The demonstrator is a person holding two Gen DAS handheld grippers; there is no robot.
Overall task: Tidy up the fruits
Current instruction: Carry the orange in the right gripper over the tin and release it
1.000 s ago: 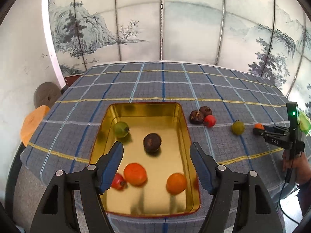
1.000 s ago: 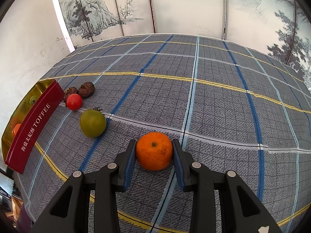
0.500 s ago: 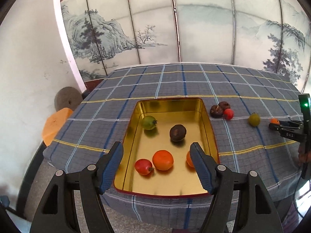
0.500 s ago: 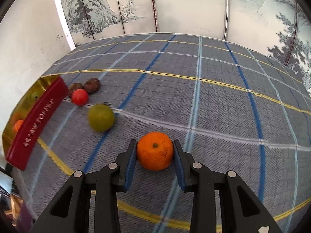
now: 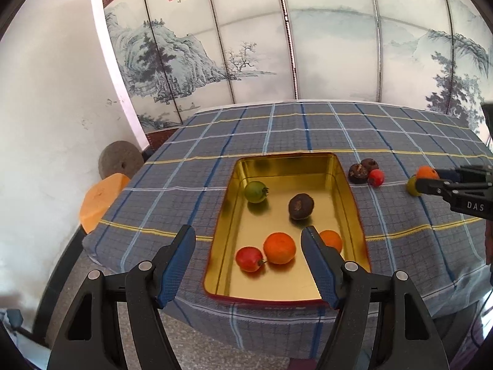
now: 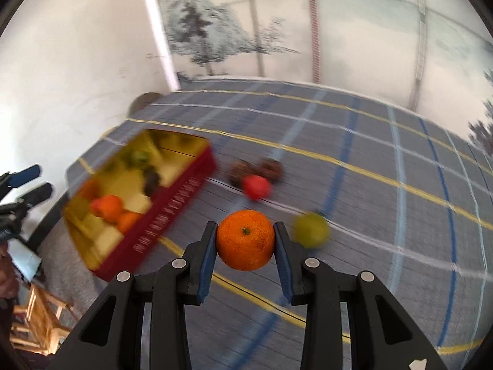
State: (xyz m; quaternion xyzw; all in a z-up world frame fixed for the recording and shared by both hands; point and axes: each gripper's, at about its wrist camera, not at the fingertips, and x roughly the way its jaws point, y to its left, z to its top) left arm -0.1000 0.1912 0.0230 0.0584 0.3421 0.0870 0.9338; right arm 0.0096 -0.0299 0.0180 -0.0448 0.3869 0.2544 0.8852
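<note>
An orange (image 6: 245,240) is clamped between the pads of the right gripper (image 6: 245,243), clear of the cloth. At ten o'clock from it lies the gold tin (image 6: 172,145), where five fruits are already gathered. A green fruit (image 6: 310,230), a red one (image 6: 257,186) and two brown ones are left on the cloth. The left gripper (image 5: 248,257) is held apart, empty, over the tin's near end.

We see three oranges (image 5: 279,247), two red fruits (image 5: 249,258), two green fruits (image 5: 255,191), three brown fruits (image 5: 300,206) and one gold tin (image 5: 354,203).
</note>
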